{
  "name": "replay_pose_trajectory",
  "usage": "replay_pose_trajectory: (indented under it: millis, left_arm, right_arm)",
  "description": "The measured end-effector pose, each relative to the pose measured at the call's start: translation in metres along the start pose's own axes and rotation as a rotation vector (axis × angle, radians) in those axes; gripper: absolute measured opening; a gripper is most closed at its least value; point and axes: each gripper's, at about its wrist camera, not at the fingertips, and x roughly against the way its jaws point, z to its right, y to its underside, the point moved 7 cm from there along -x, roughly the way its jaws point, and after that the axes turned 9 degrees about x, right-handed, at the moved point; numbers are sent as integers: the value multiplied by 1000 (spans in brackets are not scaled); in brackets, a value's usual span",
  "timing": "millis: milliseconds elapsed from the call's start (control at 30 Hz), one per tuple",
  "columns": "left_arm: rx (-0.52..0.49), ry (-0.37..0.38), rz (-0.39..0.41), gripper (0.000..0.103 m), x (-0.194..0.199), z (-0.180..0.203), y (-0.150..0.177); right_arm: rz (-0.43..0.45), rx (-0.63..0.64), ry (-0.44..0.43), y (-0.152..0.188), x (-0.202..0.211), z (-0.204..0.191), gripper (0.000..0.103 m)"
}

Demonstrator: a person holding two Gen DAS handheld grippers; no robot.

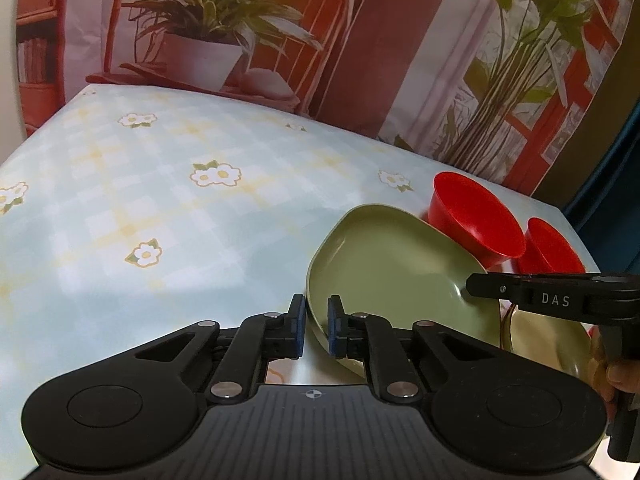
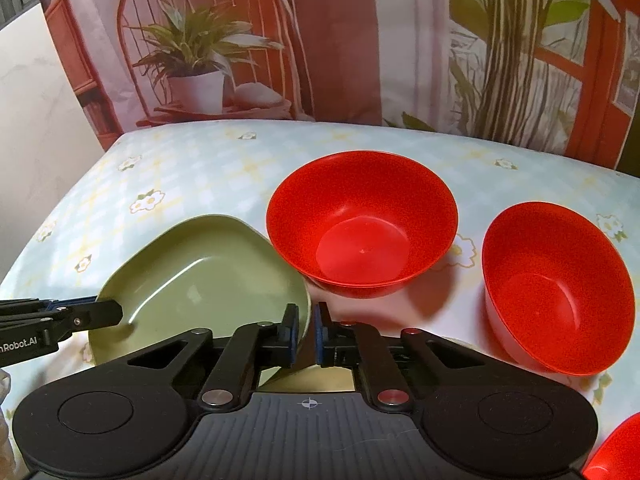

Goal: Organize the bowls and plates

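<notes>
Green plate (image 1: 384,264) rim clamped between both tongs

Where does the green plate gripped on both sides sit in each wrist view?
Left wrist view: the green plate fills the lower right, tilted, its near rim between the left tool fingers.
Right wrist view: the green plate lies lower left, its right rim in the right tool.
Shared landmark: the red bowl just behind the plate.
</notes>
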Motion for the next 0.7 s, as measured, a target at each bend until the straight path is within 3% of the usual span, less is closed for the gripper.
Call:
replay_pose_trajectory:
  millis: [433,700]
  left_arm:
    - [68,-4,44,10,2,-7,1]
    - [183,-6,78,9,4,-17,0]
  right_arm:
    - [9,-9,8,0,2,0,5]
    - [14,-14,-1,1,2,-2,5]
